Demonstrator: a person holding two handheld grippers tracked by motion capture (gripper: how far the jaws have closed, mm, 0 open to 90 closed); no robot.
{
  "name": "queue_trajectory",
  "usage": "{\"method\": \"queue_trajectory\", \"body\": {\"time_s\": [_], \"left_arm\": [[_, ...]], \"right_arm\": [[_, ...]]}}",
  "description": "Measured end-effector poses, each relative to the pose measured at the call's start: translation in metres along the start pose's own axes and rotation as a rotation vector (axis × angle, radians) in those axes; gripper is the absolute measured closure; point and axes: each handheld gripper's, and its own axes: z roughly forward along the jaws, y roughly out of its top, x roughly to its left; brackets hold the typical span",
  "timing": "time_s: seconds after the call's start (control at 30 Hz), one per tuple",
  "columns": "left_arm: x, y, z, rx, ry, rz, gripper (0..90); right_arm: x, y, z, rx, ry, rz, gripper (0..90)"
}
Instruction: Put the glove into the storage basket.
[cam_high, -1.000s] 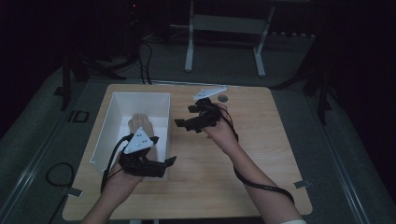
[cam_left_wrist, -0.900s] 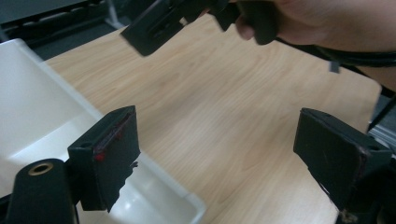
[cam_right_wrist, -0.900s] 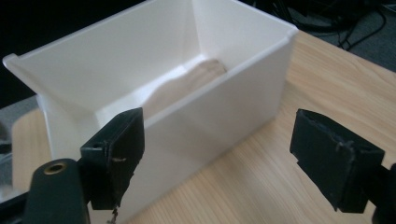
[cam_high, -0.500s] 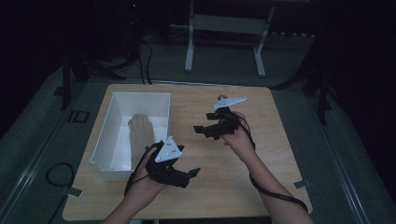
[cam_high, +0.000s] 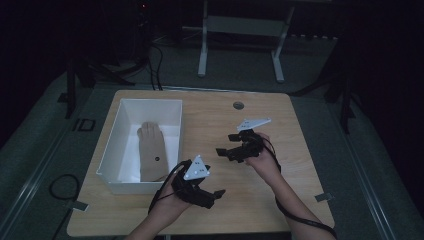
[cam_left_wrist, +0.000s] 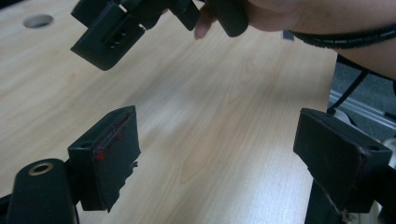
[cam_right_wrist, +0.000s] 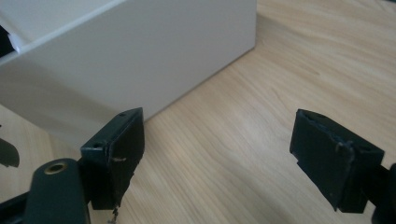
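Observation:
A white open box (cam_high: 111, 146) stands on the left half of the wooden table (cam_high: 280, 120), and a tan glove-shaped object (cam_high: 151, 152) lies flat inside it. My left gripper (cam_high: 214, 196) hovers just off the box's near right corner, pointing right, open and empty. In the left gripper view its jaws (cam_left_wrist: 217, 154) frame bare wood, with the other gripper (cam_left_wrist: 112, 32) and its hand above. My right gripper (cam_high: 226, 145) is at mid-table, pointing left toward the box, open and empty. Its own view (cam_right_wrist: 217, 154) faces the box's white side wall (cam_right_wrist: 140, 60).
A round cable hole (cam_high: 238, 105) sits in the table's far middle. Black cables trail from both grippers along the forearms. A metal stand (cam_high: 240, 30) is on the floor behind the table. Bare wood lies right of the box.
Both hands have drawn back from the box toward the near right and sunk lower. The left gripper left the box's near end. Both jaws stayed apart and empty.

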Motion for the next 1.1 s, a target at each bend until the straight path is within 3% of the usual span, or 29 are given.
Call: {"method": "queue_trajectory", "body": {"time_s": [0.37, 0.5, 0.7, 0.93, 1.1], "left_arm": [[-0.002, -0.018, 0.025, 0.026, -0.039, -0.015, 14.8], [-0.002, -0.028, 0.035, 0.033, -0.045, 0.001, 14.8], [-0.001, -0.037, 0.046, 0.025, -0.077, -0.035, 14.8], [-0.003, -0.048, 0.061, 0.052, -0.087, -0.034, 14.8], [-0.003, -0.054, 0.067, 0.042, -0.085, -0.047, 14.8]], "right_arm": [[-0.011, -0.039, 0.010, 0.030, 0.020, 0.014, 17.6], [-0.014, -0.052, 0.016, 0.042, 0.028, 0.026, 17.6], [-0.016, -0.068, 0.023, 0.061, 0.038, 0.031, 17.6], [-0.020, -0.086, 0.026, 0.039, 0.026, 0.008, 17.6], [-0.020, -0.092, 0.027, 0.036, 0.003, -0.020, 17.5]]}}
